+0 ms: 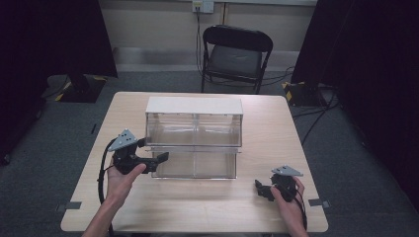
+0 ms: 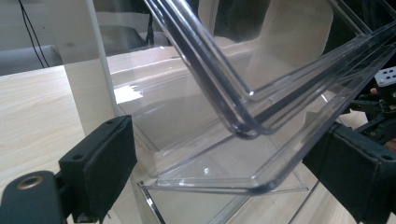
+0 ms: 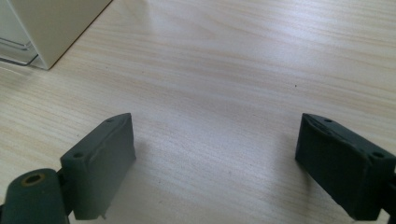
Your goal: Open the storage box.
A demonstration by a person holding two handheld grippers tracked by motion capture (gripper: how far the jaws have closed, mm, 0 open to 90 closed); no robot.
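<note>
The clear bin unit [image 1: 194, 129] stands mid-desk, its white back toward the far edge and its two rows of tilting drawers facing the near edge. The lower drawer [image 1: 193, 164] is tipped out forward, its lip reaching toward the near edge. The left hand-held gripper [image 1: 157, 161] sits at that drawer's left front corner, jaws spread, one pad on each side of the clear rim [image 2: 243, 182]; whether the pads touch the plastic I cannot tell. The right hand-held gripper [image 1: 261, 189] rests near the near right corner of the desk [image 1: 267, 128], jaws spread wide over bare wood, well apart from the unit. Open desk lies along the near edge between the two hands.
</note>
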